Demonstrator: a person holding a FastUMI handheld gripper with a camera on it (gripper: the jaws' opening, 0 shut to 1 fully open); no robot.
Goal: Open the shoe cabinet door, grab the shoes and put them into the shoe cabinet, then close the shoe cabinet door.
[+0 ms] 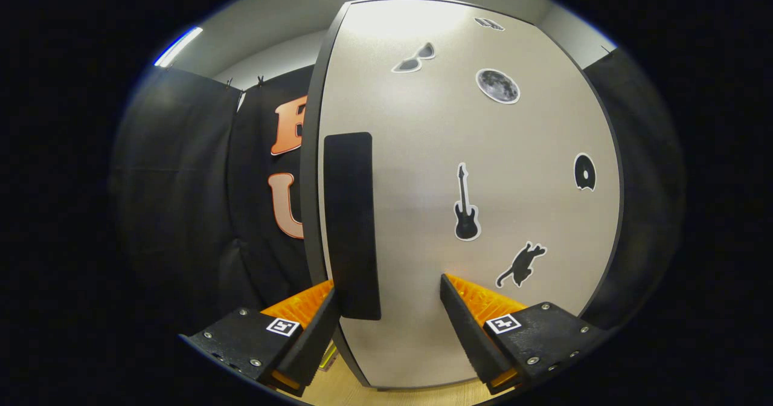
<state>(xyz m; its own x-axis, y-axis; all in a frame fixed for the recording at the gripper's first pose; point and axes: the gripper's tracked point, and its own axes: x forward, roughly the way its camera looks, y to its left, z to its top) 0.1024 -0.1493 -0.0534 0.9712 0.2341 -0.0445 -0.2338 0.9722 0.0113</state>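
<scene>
The shoe cabinet door (471, 182) stands right before us, its dark handle (352, 225) near its left edge. Our tool (386, 300) is spread wide and grips nothing; one finger (314, 324) sits just left of the handle's lower end, the other well to its right, over the door's face. We judge the risk a glancing catch: closing this low on the handle, the fingers could slip off as we pull. The tool points level and square at the handle, close in
</scene>
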